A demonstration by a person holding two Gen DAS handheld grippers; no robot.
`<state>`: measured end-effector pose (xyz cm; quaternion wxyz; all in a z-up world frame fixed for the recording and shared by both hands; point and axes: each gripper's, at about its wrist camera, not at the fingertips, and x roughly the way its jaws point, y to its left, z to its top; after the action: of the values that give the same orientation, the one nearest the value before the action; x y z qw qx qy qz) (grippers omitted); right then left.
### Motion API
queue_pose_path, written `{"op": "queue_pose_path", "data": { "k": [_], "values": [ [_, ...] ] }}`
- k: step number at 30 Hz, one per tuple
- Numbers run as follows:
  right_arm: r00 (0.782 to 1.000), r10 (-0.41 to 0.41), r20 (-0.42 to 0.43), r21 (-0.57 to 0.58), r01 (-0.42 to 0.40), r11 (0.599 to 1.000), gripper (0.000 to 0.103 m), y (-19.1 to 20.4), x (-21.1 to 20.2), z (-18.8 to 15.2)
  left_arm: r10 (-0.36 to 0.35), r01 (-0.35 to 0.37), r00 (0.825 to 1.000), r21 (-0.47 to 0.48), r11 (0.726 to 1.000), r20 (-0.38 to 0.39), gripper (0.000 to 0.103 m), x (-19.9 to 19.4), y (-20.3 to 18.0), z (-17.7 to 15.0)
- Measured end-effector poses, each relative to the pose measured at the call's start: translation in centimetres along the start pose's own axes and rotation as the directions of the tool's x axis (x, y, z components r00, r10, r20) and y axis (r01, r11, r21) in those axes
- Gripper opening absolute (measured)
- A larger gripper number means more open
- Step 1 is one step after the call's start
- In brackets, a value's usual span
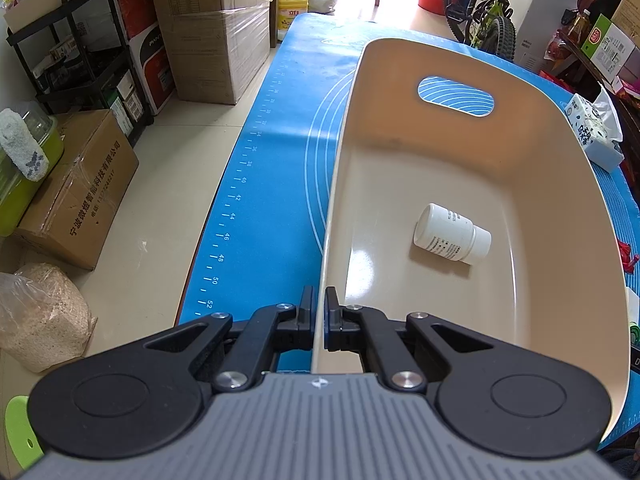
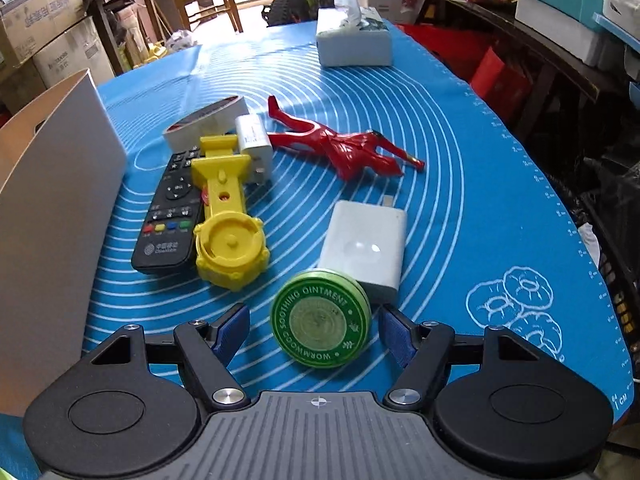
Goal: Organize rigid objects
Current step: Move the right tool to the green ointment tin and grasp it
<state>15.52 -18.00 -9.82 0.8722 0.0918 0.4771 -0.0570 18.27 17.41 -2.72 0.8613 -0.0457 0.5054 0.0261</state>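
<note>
- Tin (image 2: 320, 319) of green ointment lying flat on blue mat (image 2: 460, 160), sitting between the spread fingers of right gripper (image 2: 314, 330); pads (image 2: 394, 336) flanking it but not touching, apparently lining up for a pinch across its width.
- Leaning against the tin's far edge: white charger (image 2: 366, 248).
- Waiting farther out, unsorted: yellow toy (image 2: 224, 220) overlapping remote (image 2: 168, 216), small adapter (image 2: 254, 142), tape roll (image 2: 208, 120), red figure (image 2: 344, 146), tissue box (image 2: 354, 44).
- Standing at the left: bin (image 1: 400, 152), holding one white bottle (image 1: 452, 234) on its side.
- Left gripper (image 1: 319, 304) pinching the bin's near rim, probably steadying it for drops.
</note>
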Motion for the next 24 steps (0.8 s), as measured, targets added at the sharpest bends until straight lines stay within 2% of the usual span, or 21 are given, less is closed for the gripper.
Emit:
{"op": "queue_pose_path", "data": {
  "k": [3, 7, 8, 24],
  "values": [
    [1.000, -0.009, 0.007, -0.016, 0.010, 1.000, 0.071, 0.2, 0.0, -0.1, -0.002, 0.002, 1.000, -0.002, 1.000, 0.000, 0.005, 0.0, 0.1, 0.0],
    [0.999, -0.031, 0.017, -0.019, 0.031, 0.999, 0.056, 0.2, -0.3, -0.1, -0.003, 0.003, 1.000, -0.003, 1.000, 0.000, 0.005, 0.0, 0.1, 0.1],
    [0.999, -0.026, 0.018, -0.012, 0.026, 1.000, 0.055, 0.0, -0.3, -0.1, -0.004, 0.004, 1.000, -0.004, 1.000, 0.000, 0.005, 0.0, 0.1, 0.1],
    [0.997, -0.042, 0.065, -0.009, 0.042, 0.999, 0.055, 0.4, -1.8, 0.1, -0.012, 0.012, 1.000, -0.013, 1.000, -0.001, 0.005, 0.0, 0.1, 0.2]
  ]
}}
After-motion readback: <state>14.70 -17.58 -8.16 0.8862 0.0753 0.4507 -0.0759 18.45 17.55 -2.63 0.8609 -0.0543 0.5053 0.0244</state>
